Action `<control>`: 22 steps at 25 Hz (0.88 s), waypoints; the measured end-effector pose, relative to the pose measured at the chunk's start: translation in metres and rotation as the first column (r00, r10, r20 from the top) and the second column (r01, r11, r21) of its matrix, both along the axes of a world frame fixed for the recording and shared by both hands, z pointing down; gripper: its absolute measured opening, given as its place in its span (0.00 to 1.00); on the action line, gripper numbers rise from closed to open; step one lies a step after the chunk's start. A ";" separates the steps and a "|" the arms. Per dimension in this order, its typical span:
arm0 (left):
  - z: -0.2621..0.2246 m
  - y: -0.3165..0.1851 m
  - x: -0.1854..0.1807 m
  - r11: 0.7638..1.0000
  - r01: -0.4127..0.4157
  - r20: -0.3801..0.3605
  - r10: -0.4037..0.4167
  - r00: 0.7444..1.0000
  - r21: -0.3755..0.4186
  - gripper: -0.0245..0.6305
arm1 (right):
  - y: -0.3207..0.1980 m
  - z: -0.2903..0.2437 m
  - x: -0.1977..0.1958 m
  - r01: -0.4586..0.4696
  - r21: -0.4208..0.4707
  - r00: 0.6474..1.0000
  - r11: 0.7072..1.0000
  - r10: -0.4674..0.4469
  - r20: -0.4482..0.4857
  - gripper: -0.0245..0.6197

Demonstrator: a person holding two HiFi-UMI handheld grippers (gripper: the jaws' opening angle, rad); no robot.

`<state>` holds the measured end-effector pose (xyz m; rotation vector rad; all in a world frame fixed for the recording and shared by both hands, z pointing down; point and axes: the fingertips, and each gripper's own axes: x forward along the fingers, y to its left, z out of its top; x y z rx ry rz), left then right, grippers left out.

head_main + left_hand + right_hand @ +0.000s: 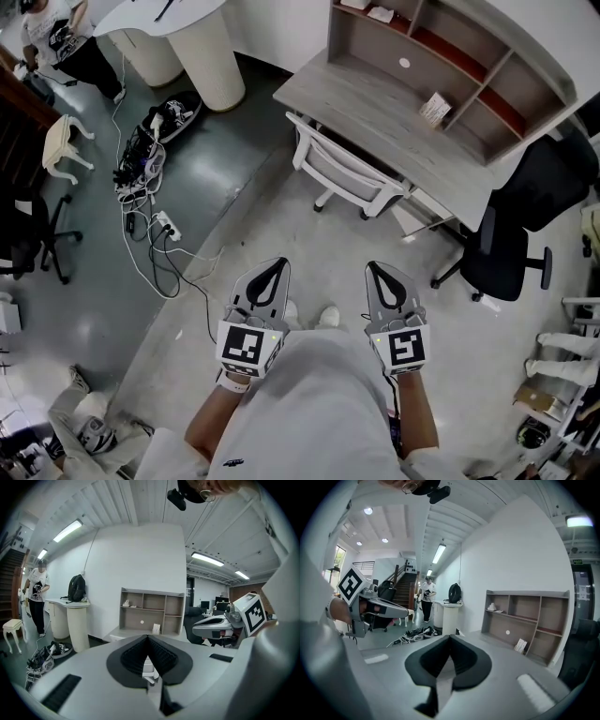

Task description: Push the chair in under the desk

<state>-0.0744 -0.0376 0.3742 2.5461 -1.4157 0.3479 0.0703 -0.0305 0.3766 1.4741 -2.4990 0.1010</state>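
Note:
A white chair point(345, 174) stands at the grey wooden desk point(375, 97), its seat partly beneath the desktop and its back toward me. My left gripper point(277, 265) and right gripper point(375, 268) are held side by side over the floor, well short of the chair, both shut with nothing in them. In the left gripper view the closed gripper point(148, 637) points toward the desk's shelf unit point(150, 616), and a bit of the chair point(149, 665) shows below the pads. In the right gripper view the gripper point(450, 637) is closed too, with the shelf unit point(528, 620) off to the right.
A black office chair point(504, 246) stands right of the desk. A tangle of cables and a power strip point(148, 192) lies on the floor at the left, near a white pillar counter point(204, 52) and a small white stool point(64, 142). A person point(56, 39) stands far left.

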 end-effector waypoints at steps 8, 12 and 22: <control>0.003 0.002 0.005 1.000 -0.009 -0.008 0.009 1.000 -0.004 0.05 | 0.001 0.002 0.009 -0.034 -0.019 0.999 0.999 0.034 0.006 0.05; -0.002 0.002 0.006 1.000 -0.009 -0.017 0.009 1.000 0.004 0.05 | 0.004 0.004 0.007 -0.027 -0.023 1.000 0.999 0.027 -0.003 0.05; -0.001 0.005 0.013 1.000 -0.026 -0.021 0.026 0.999 0.004 0.05 | 0.007 0.002 -0.001 -0.013 -0.042 1.000 0.999 0.013 -0.008 0.05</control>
